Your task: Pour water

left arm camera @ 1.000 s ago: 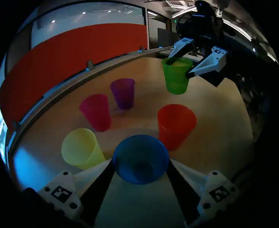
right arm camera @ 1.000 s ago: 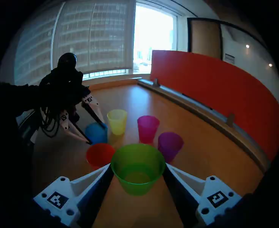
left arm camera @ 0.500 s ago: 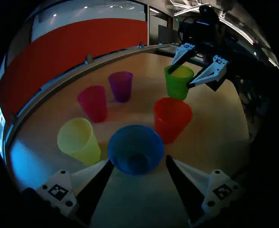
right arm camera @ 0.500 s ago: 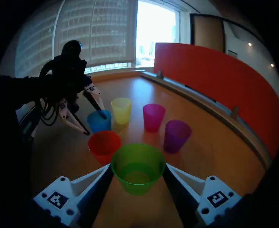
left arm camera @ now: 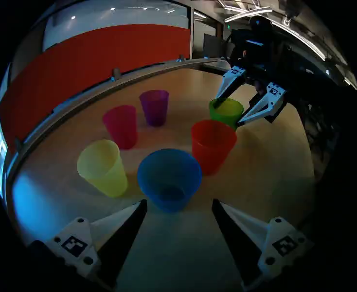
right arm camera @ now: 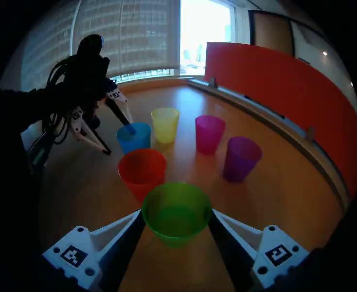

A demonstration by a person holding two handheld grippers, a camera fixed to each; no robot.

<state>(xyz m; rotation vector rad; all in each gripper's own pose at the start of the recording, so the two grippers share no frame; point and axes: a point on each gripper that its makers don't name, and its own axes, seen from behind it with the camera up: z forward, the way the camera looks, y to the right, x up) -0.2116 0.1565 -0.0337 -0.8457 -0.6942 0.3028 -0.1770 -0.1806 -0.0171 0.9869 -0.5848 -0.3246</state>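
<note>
Gripping green cup (right arm camera: 177,219) upright, right gripper (right arm camera: 176,212) jaws closed on its sides; red cup (right arm camera: 142,170) dead ahead, near. Left gripper (left arm camera: 178,201) jaws wide, empty, blue cup (left arm camera: 169,173) at tips.

Left gripper view: dim, blue-tinged. You get light only from ceiling strips (left arm camera: 249,12) above the worktop (left arm camera: 276,160). Shadows soft.
Right gripper view: bright. Window (right arm camera: 205,29) beyond the worktop blown out. Green cup (right arm camera: 176,214) sharp.
Both: edges bowed.

The red cup (right arm camera: 142,170) crowds the gap between the green cup (right arm camera: 176,214) and the blue cup (right arm camera: 133,137). Bare tabletop (right arm camera: 285,214) lies open around the cluster.
</note>
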